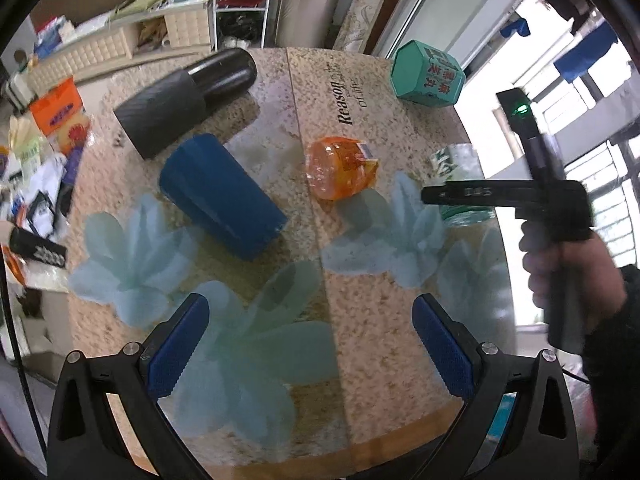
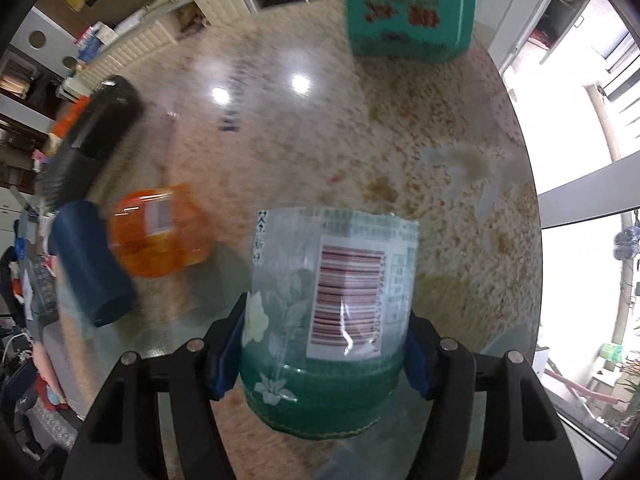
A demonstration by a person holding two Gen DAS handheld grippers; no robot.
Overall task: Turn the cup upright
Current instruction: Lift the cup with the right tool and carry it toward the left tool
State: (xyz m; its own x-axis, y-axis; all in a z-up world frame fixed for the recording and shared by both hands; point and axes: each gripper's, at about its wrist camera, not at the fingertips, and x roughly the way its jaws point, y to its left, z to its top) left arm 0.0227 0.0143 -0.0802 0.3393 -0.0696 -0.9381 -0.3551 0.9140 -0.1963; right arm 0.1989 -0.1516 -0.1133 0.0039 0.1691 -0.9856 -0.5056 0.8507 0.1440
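The cup [image 2: 328, 312] is clear plastic with a green bottom band, flower print and a barcode label. My right gripper [image 2: 324, 356] is shut on it, blue pads on both sides, just above the round table [image 2: 460, 240]. In the left wrist view the same cup [image 1: 460, 168] stands at the table's right edge, partly hidden by the right gripper's black body [image 1: 504, 194]. My left gripper [image 1: 312, 340] is open and empty over the table's near part, blue pads wide apart.
A dark blue cup [image 1: 222, 196] lies on its side at left, a black flask [image 1: 184, 100] lies behind it. An orange jar [image 1: 340, 168] lies mid-table. A green hexagonal box [image 1: 426, 74] stands at the far right. Cluttered furniture surrounds the table.
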